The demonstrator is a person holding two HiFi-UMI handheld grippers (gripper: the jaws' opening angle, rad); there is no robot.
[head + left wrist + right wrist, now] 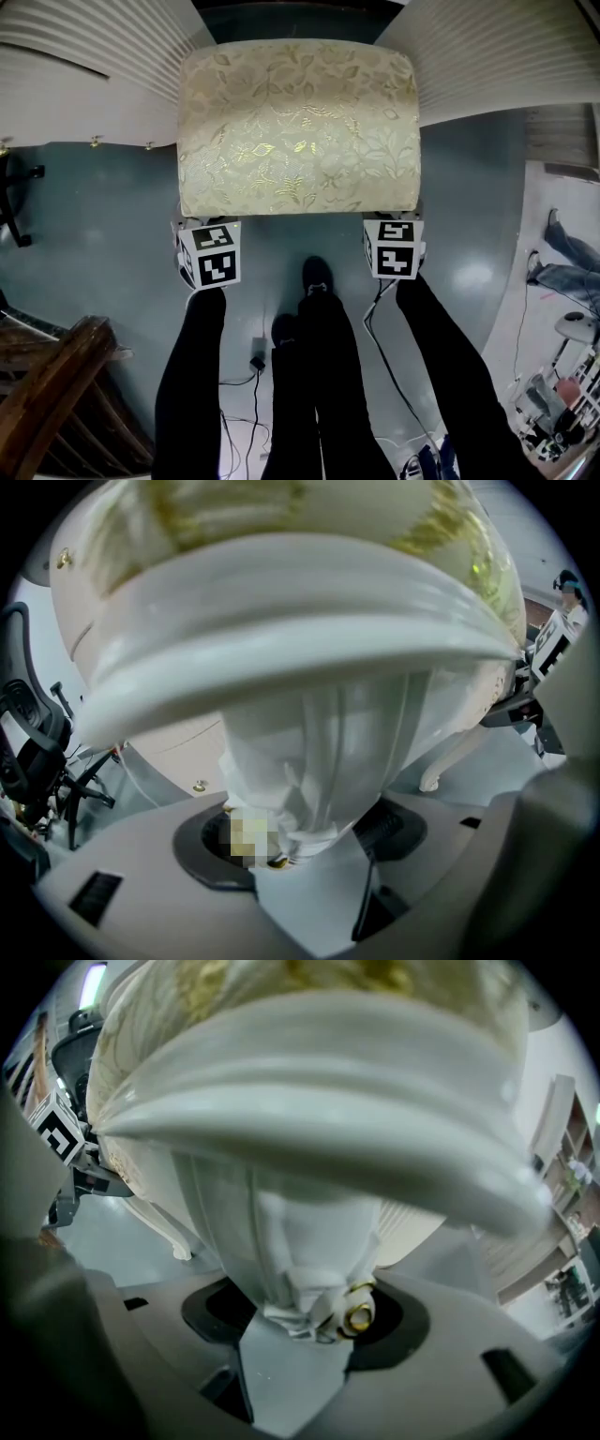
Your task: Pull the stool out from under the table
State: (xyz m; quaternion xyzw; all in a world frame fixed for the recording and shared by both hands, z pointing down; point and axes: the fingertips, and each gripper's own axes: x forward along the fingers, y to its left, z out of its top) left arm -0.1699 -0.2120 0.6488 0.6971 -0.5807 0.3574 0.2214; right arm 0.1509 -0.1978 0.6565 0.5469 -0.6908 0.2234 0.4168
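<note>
Head view: stool (298, 127) standing on grey floor (94, 206), cream seat shining with gold floral pattern, far edge tucking under white ribbed table (94, 47). Left gripper (204, 230) and right gripper (394, 230) sitting at seat's near corners.

Left gripper view: jaws clamping carved white near-left leg (319, 752) under moulded seat rail.

Right gripper view: jaws clamping near-right leg (291, 1241), gold detail showing low on it.

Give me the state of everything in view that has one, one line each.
stool: upright on the floor, cushion fully in view, far end between the white sides of the table.
left gripper: closed around the stool's near left leg.
right gripper: closed around the stool's near right leg.
</note>
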